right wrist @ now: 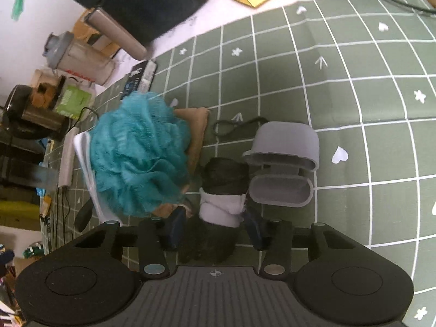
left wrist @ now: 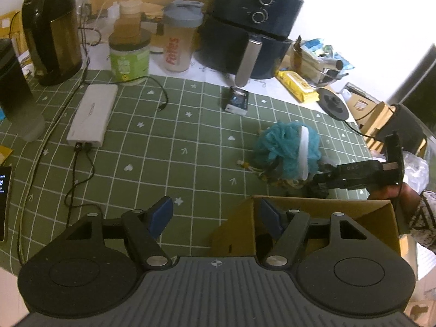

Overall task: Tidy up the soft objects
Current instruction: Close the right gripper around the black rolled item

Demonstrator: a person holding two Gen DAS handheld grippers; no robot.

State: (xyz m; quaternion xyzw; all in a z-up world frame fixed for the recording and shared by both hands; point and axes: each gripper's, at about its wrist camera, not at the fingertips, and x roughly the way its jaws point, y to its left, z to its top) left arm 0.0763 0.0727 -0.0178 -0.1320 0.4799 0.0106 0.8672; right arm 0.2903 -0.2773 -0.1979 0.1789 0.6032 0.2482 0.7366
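A teal mesh bath pouf (left wrist: 288,150) with a white strap lies on the green checked tablecloth; it also shows in the right wrist view (right wrist: 139,155). My right gripper (right wrist: 215,224) is open, its blue pads either side of a black rolled cloth with a white band (right wrist: 220,207). A grey soft case (right wrist: 283,163) lies open just right of that roll. In the left wrist view the right gripper (left wrist: 354,174) sits beside the pouf. My left gripper (left wrist: 215,214) is open and empty, its right finger inside an open cardboard box (left wrist: 321,212).
An air fryer (left wrist: 253,30), a shaker bottle (left wrist: 179,38), a green jar (left wrist: 129,54) and a kettle (left wrist: 51,32) line the back. A white power bank (left wrist: 92,114) with cables lies left. A small dark box (left wrist: 237,99) and a yellow packet (left wrist: 297,84) lie near the fryer.
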